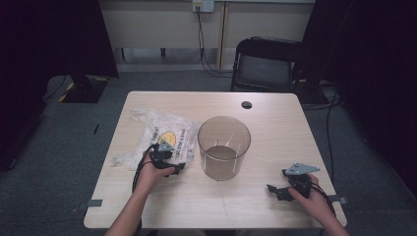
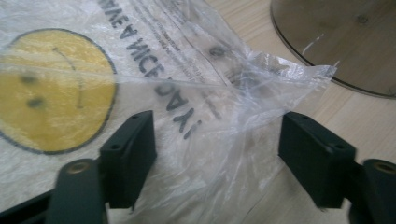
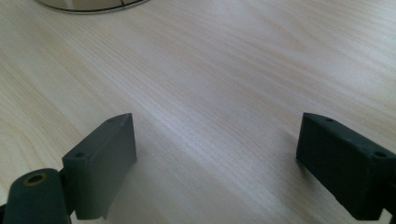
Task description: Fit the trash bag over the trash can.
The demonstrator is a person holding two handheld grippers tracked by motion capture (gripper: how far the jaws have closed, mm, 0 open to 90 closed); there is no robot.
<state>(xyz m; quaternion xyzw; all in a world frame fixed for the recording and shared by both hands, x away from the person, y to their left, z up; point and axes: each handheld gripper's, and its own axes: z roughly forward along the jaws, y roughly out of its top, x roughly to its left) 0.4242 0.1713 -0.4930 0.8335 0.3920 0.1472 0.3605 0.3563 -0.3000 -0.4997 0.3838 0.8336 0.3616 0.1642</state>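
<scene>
A crumpled clear plastic bag (image 1: 157,132) with a yellow smiley face and black lettering lies on the left half of the light wooden table (image 1: 275,123). My left gripper (image 1: 169,160) rests at the bag's near right edge. In the left gripper view, the left gripper (image 2: 217,149) is open, with a wrinkled fold of the bag (image 2: 187,93) lying between the jaws, neither pad pressing on it. A clear, smoky cylindrical bin (image 1: 223,146) stands upright mid-table, and its base (image 2: 345,42) appears just beyond the bag. My right gripper (image 1: 276,190) sits near the table's front right, open (image 3: 217,149) over bare wood.
A black cable grommet (image 1: 246,104) sits in the tabletop at the back. Behind the table stands a black chair (image 1: 265,64), with cables on the grey floor. The bin's bottom rim (image 3: 88,4) shows far ahead of the right gripper.
</scene>
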